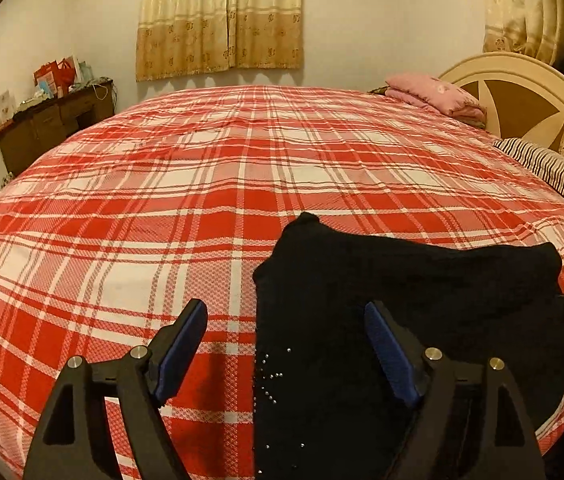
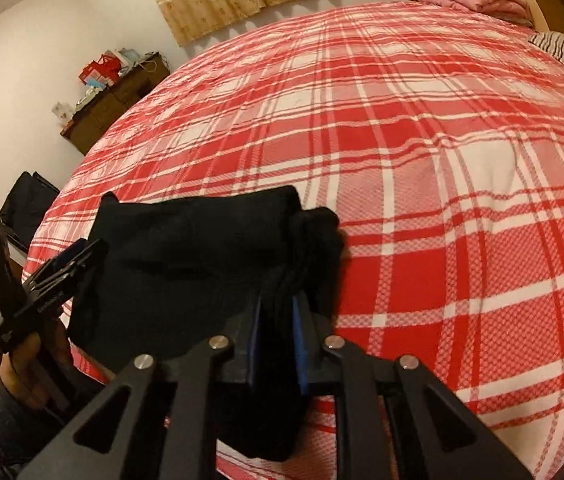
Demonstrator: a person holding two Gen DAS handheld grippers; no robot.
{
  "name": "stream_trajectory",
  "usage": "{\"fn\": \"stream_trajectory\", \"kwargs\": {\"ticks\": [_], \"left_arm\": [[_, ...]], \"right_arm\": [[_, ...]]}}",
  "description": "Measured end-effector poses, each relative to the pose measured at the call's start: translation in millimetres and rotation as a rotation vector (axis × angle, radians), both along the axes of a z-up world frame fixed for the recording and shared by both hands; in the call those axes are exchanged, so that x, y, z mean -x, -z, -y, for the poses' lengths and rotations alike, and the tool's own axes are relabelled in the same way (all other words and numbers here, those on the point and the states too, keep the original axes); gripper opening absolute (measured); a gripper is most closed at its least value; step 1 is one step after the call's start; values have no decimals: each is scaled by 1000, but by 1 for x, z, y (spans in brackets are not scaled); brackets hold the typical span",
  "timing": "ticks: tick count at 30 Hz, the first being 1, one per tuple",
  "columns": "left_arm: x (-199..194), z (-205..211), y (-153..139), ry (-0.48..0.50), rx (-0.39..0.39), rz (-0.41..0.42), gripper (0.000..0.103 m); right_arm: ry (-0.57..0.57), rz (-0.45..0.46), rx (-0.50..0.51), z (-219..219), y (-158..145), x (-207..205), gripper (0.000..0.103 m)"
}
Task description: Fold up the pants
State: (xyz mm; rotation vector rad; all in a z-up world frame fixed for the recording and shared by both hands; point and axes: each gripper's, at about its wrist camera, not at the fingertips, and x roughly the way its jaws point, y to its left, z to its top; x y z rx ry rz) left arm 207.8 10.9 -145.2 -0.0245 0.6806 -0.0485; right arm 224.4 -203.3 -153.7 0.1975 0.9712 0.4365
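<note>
Black pants (image 1: pixel 401 292), folded into a bundle with small shiny studs near one edge, lie on a red-and-white plaid bed (image 1: pixel 202 184) at its near side. My left gripper (image 1: pixel 283 306) hangs open above the bundle's left edge, with one finger over the pants and the other over the bedspread. In the right wrist view my right gripper (image 2: pixel 278 302) is shut on a bunched fold at the right end of the pants (image 2: pixel 186 248). The left gripper (image 2: pixel 70 264) shows there at the bundle's far left, held by a hand (image 2: pixel 22 364).
A pink folded blanket (image 1: pixel 437 96) and striped bedding (image 1: pixel 553 168) lie by the cream headboard (image 1: pixel 521 96) at the far right. A wooden dresser (image 1: pixel 54 124) with boxes stands against the wall on the left. A dark bag (image 2: pixel 26 208) sits beside the bed.
</note>
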Motion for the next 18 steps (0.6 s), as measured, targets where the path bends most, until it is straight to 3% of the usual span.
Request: {"fn": "stream_trajectory", "kwargs": {"ticks": [4, 6, 10, 13, 18], "left_arm": [[1, 1, -4, -2, -11, -4, 82], [1, 1, -4, -1, -8, -8, 82], [0, 0, -2, -1, -5, -19, 82], [-1, 0, -2, -1, 1, -23, 82], [-2, -1, 0, 7, 12, -32, 82]], "right_arm": [[34, 56, 89, -5, -14, 7, 42], [34, 135, 104, -9, -29, 18, 43], [-124, 273, 54, -37, -53, 47, 53], [-235, 237, 83, -62, -41, 53, 54], [-256, 93, 156, -69, -4, 46, 54]]}}
